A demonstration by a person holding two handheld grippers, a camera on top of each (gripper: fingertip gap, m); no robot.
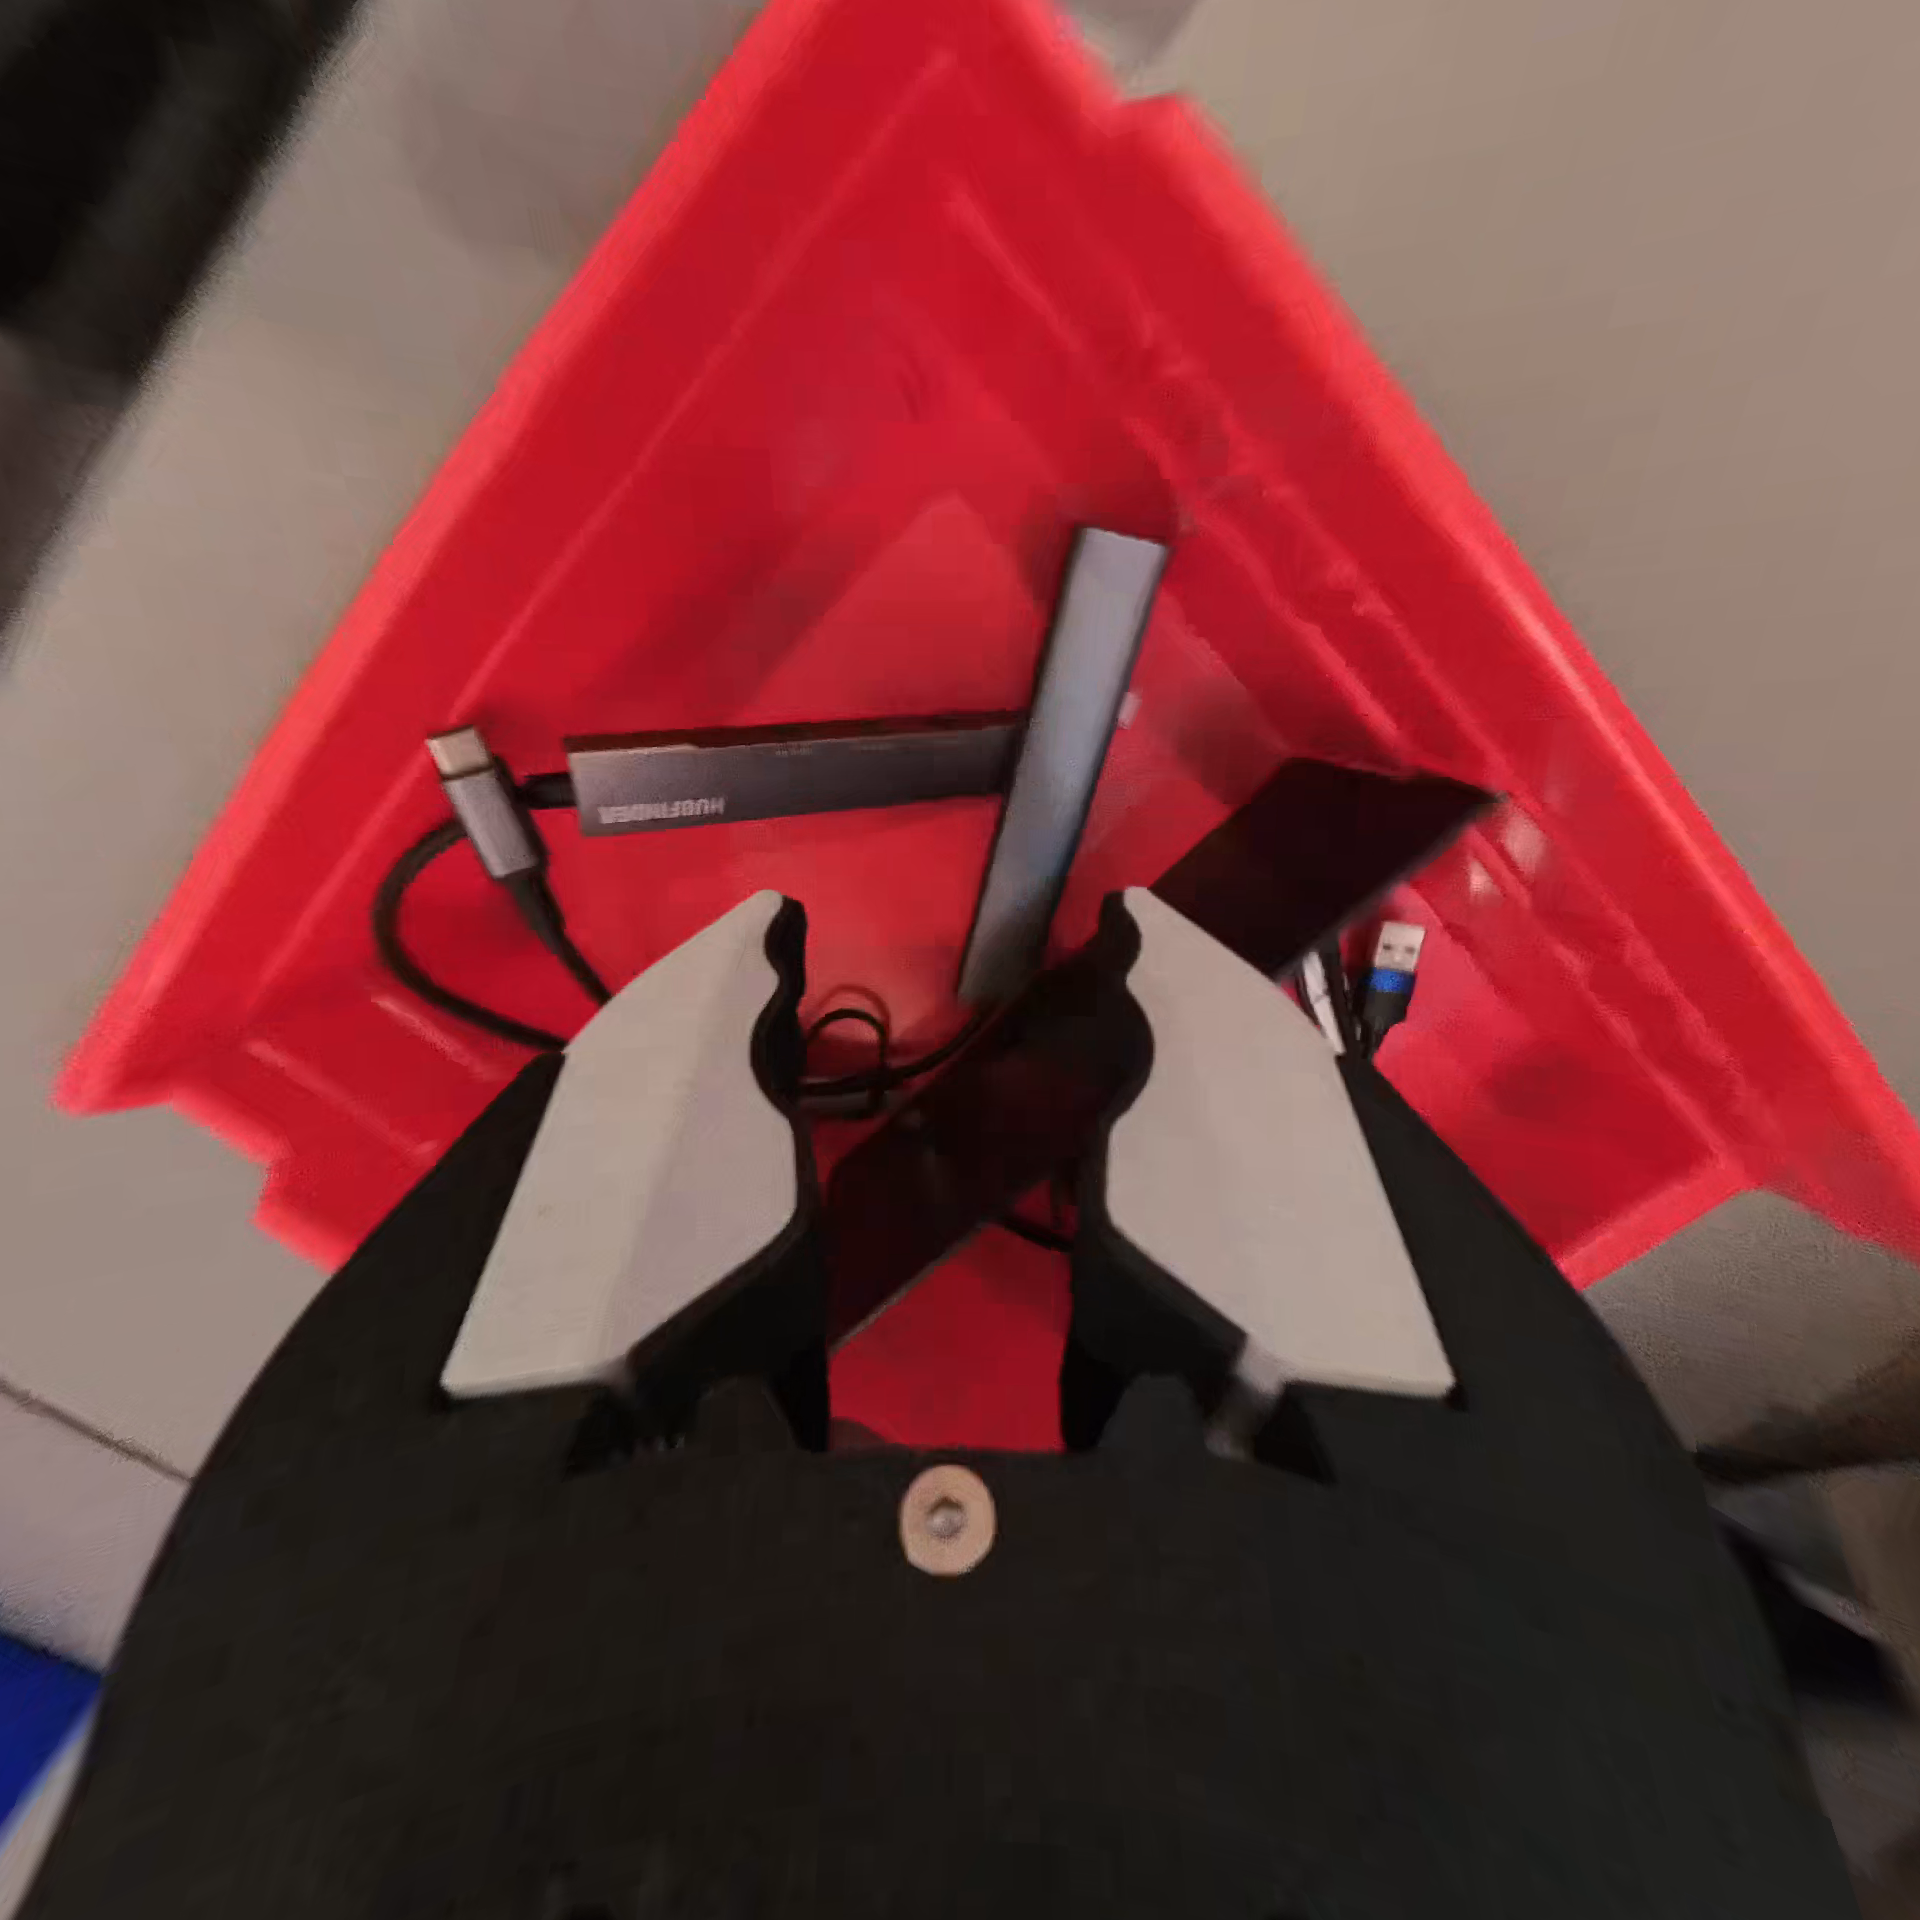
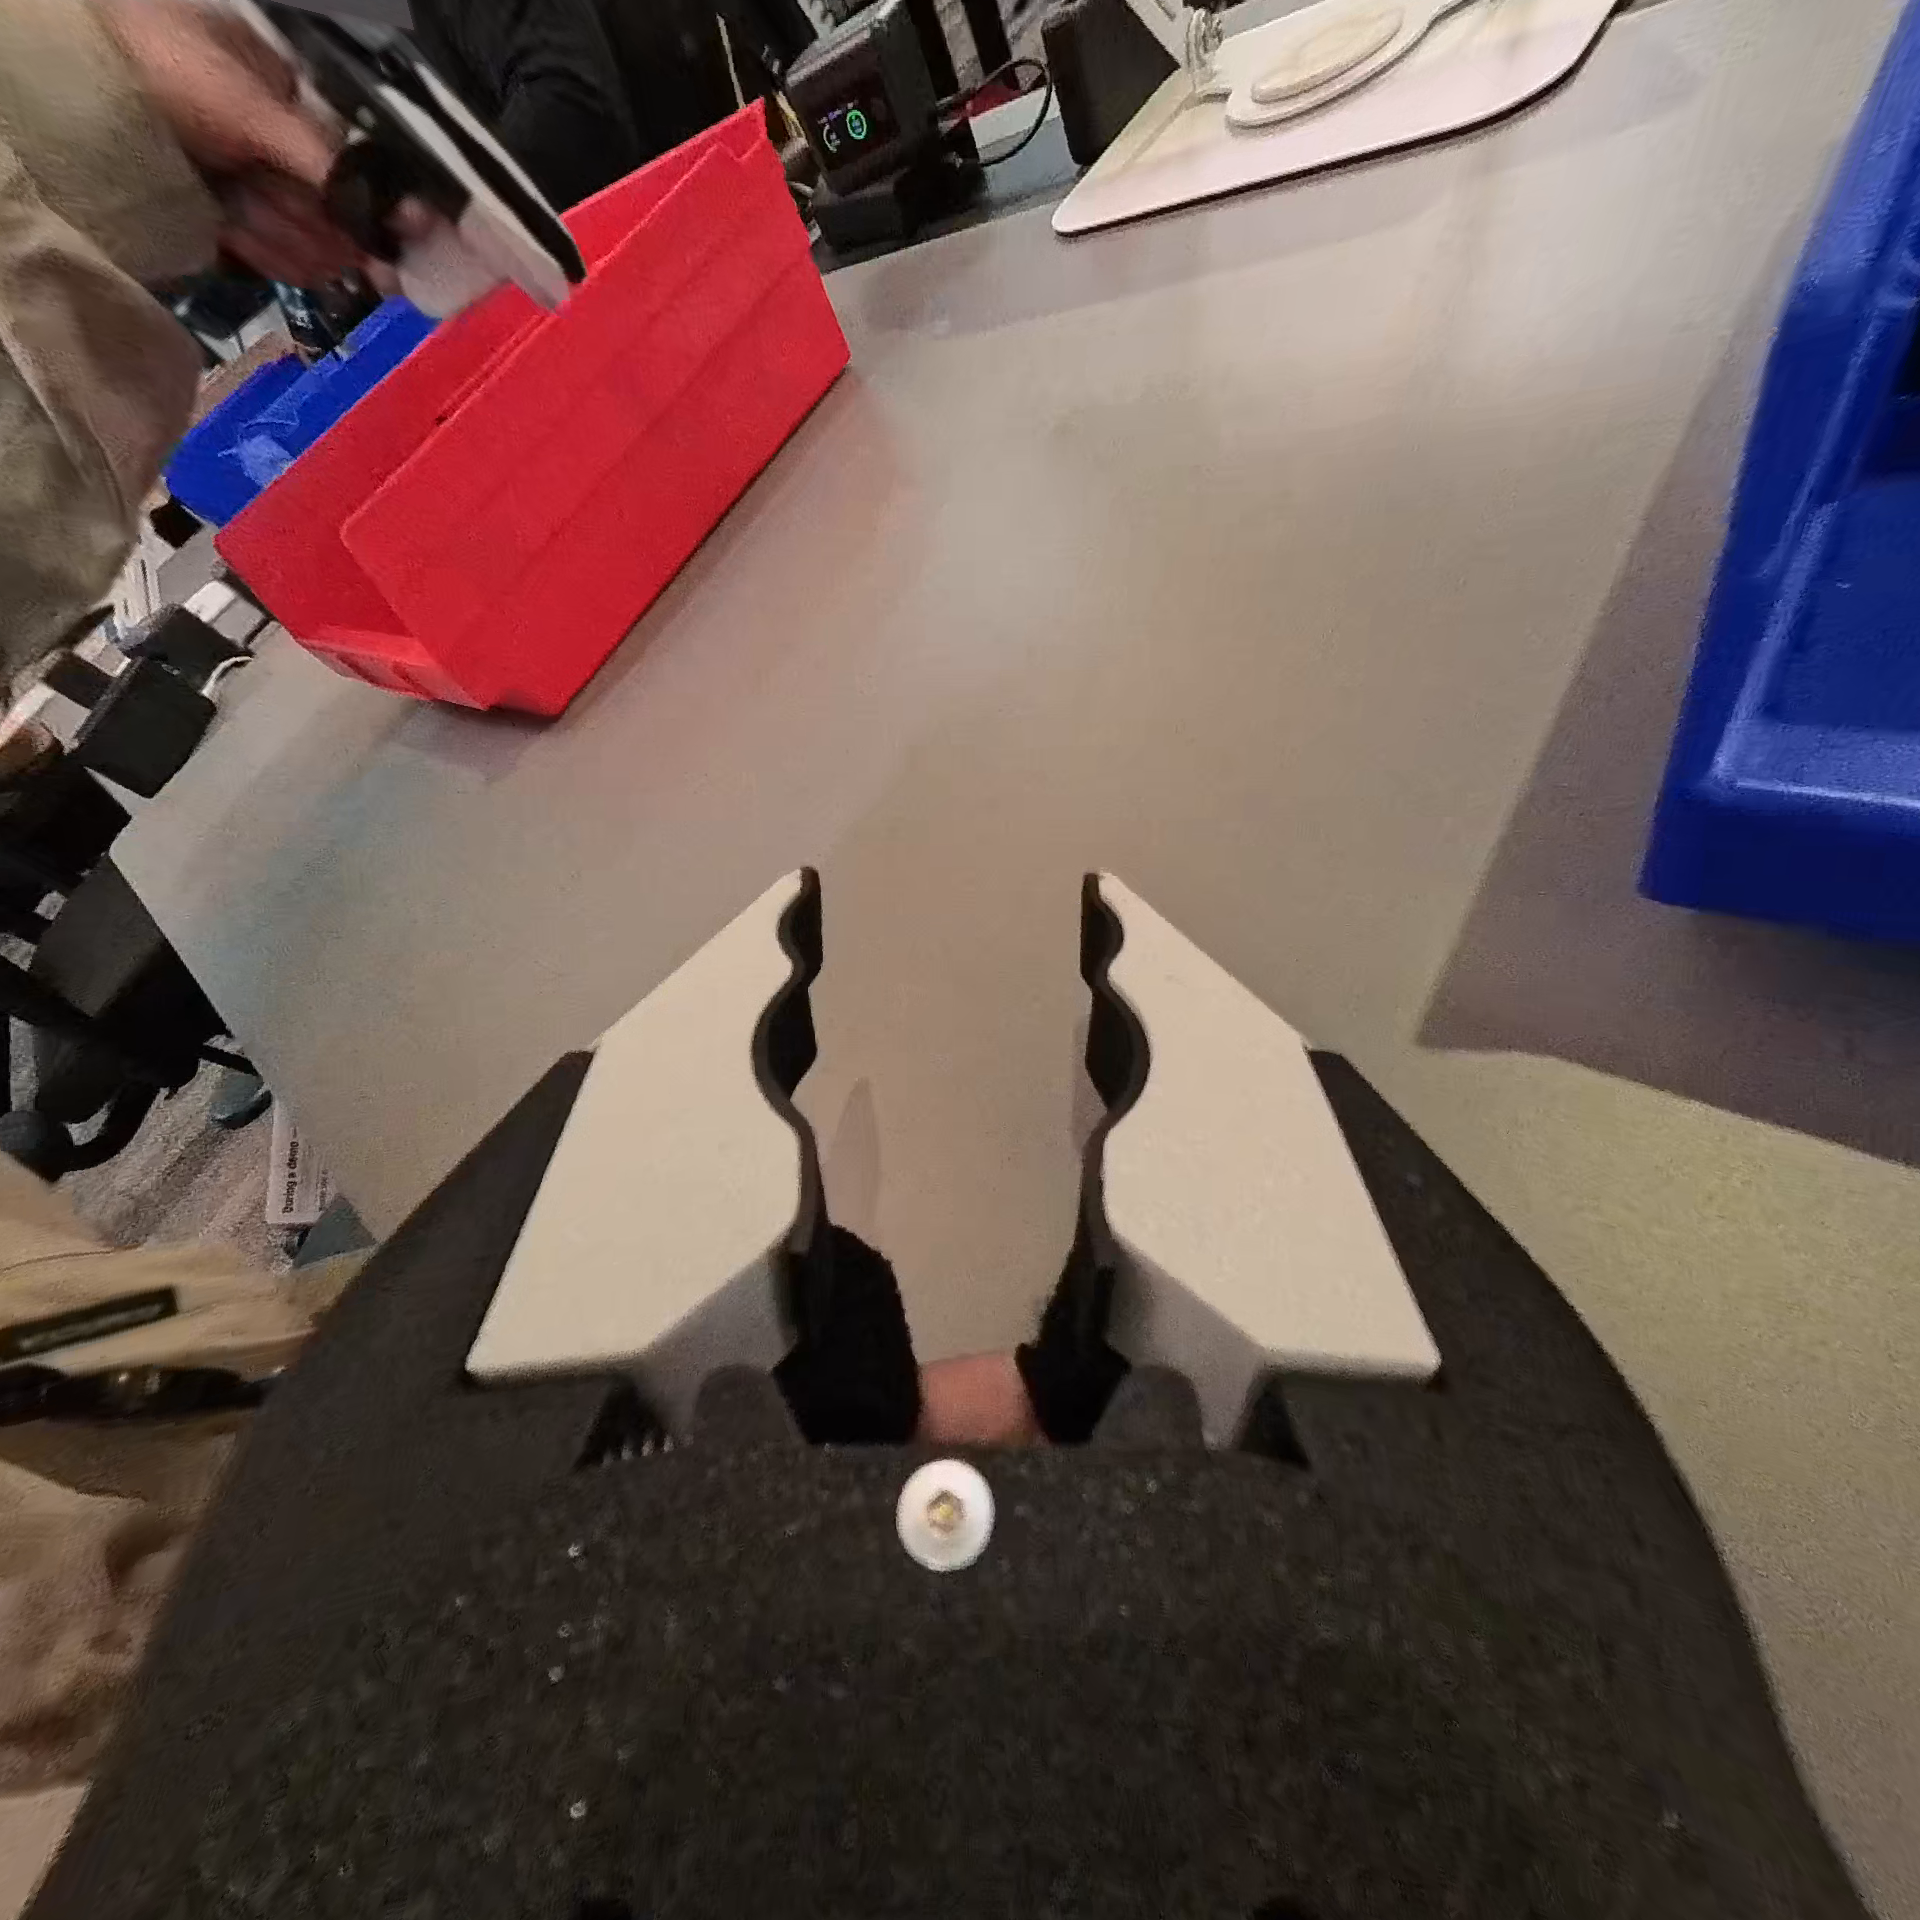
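My left gripper (image 1: 951, 914) is open and hangs over a red bin (image 1: 831, 364), pointing down into it. A black flat slab (image 1: 1309, 852) lies slanted in the bin and passes between and under the fingers; I cannot tell whether they touch it. Two grey USB hubs lie crossed in the bin, one level (image 1: 790, 784) and one steep (image 1: 1060, 748), with a black cable and a grey plug (image 1: 483, 800). A blue USB plug (image 1: 1392, 966) sits at the right. My right gripper (image 2: 945, 883) is open and empty above the bare grey table (image 2: 1091, 623).
In the right wrist view the red bin (image 2: 582, 436) stands at the far left, with the left gripper (image 2: 457, 208) in a person's hand above it. A blue bin (image 2: 1829, 520) stands at the right and another (image 2: 291, 405) behind the red one. A white mat (image 2: 1320, 114) lies at the back.
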